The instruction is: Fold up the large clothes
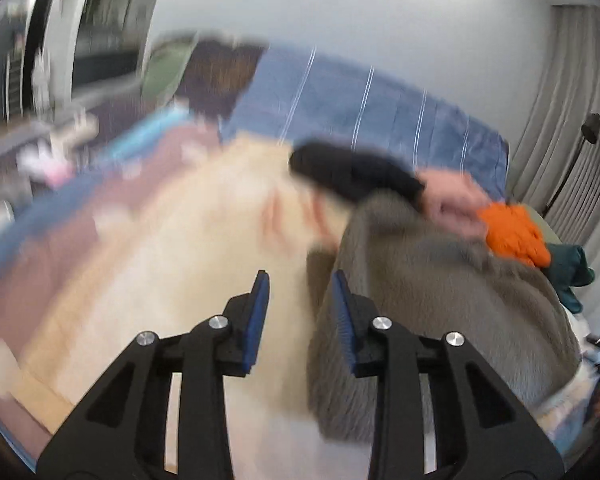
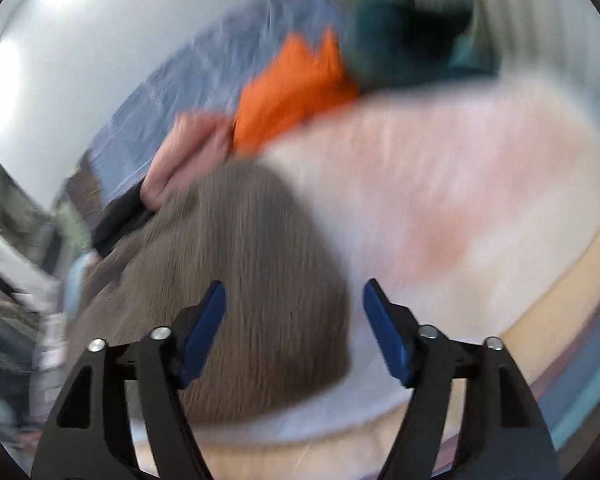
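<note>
A grey-brown fleecy garment [image 1: 432, 312] lies bunched on a pale cream bed cover [image 1: 188, 248]. My left gripper [image 1: 300, 280] is open and empty, its blue pads above the garment's left edge. In the right wrist view the same garment [image 2: 244, 280] lies under my right gripper [image 2: 294, 294], which is open wide and empty, the left pad over the fabric. Both views are blurred by motion.
Orange [image 1: 514, 234], pink [image 1: 452, 196], black [image 1: 352, 172] and teal [image 1: 570, 268] clothes are piled beyond the garment, in front of a blue striped pillow [image 1: 360, 108]. Curtains [image 1: 572, 128] hang at the right. Cluttered shelves [image 1: 40, 80] stand at the left.
</note>
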A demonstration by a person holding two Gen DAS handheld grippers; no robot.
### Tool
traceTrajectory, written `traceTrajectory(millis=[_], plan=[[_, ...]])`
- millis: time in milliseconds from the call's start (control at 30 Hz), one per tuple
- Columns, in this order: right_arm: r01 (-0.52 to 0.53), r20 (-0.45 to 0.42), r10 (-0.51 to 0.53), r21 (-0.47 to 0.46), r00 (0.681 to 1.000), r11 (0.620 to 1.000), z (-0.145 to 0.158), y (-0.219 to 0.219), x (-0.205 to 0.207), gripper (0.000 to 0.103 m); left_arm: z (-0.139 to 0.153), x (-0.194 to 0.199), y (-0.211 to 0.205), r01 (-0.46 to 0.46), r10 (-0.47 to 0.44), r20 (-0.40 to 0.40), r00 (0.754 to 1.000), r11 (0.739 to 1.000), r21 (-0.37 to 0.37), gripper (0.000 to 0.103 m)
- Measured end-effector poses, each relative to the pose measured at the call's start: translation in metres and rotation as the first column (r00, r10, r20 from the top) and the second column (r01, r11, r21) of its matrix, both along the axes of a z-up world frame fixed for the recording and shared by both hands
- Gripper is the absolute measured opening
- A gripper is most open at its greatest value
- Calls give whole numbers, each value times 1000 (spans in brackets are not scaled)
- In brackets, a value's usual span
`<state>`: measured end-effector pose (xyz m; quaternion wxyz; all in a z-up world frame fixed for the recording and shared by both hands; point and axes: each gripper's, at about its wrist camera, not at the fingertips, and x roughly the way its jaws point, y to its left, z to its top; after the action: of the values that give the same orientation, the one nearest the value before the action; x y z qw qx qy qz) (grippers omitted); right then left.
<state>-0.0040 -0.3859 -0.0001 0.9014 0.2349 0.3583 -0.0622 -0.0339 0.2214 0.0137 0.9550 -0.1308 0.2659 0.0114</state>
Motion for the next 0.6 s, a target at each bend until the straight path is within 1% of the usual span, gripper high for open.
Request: traceTrajectory(millis=[33, 67, 100, 133, 167, 200, 233, 267, 300, 333, 367, 400, 433, 467, 500, 533, 600], plan=[[2, 44, 0, -53, 999, 999, 12, 10, 5, 76, 11, 3, -6, 21, -21, 34, 999, 1000, 4, 31], [-25, 68, 30, -73, 997, 997, 16, 12, 13, 76, 20, 15, -19, 70, -70, 62, 996, 997, -9, 31], [-84, 82, 91, -83, 992, 993, 23, 23, 26, 76, 24, 24, -31, 118, -116, 68, 991, 993, -18, 31], [-168, 100, 177, -86, 979, 982, 28, 42, 42, 76, 29, 35, -47, 169, -168, 66, 984, 985, -18, 31], [-224, 112, 234, -94, 966, 970, 28, 48, 49, 76, 32, 50, -70, 232, -232, 61, 971, 973, 5, 31], [-306, 122, 323, -134, 939, 942, 29, 72, 65, 76, 32, 62, -88, 273, -275, 54, 960, 961, 36, 35], [-352, 119, 374, -172, 920, 920, 30, 85, 81, 76, 30, 76, -106, 305, -309, 39, 950, 950, 71, 40], [-389, 105, 417, -211, 903, 897, 27, 100, 98, 76, 24, 95, -127, 330, -331, 2, 944, 939, 98, 43], [-412, 67, 441, -252, 895, 876, 16, 115, 119, 76, 14, 109, -140, 339, -337, -36, 941, 934, 110, 50], [-409, 45, 436, -268, 899, 872, 6, 114, 126, 76, 1, 122, -149, 333, -326, -75, 942, 934, 129, 57], [-401, 12, 421, -279, 907, 873, -8, 115, 139, 76, -18, 139, -157, 303, -286, -120, 951, 937, 175, 60], [-392, -71, 388, -272, 919, 879, -37, 115, 154, 76, -39, 154, -161, 272, -235, -177, 956, 936, 225, 64], [-389, -135, 367, -229, 920, 892, -65, 113, 166, 77, -65, 168, -160, 254, -188, -261, 947, 936, 245, 67], [-390, -139, 370, -164, 919, 906, -81, 105, 169, 77, -91, 180, -148, 254, -195, -334, 922, 957, 142, 67], [-384, -117, 370, -144, 922, 912, -77, 100, 167, 77, -92, 178, -137, 246, -214, -320, 923, 967, 61, 66], [-389, -116, 374, -157, 920, 908, -69, 102, 164, 77, -82, 177, -128, 240, -224, -293, 929, 971, 18, 66], [-404, -130, 385, -194, 914, 894, -64, 107, 158, 78, -80, 173, -124, 236, -218, -294, 931, 971, 28, 66]])
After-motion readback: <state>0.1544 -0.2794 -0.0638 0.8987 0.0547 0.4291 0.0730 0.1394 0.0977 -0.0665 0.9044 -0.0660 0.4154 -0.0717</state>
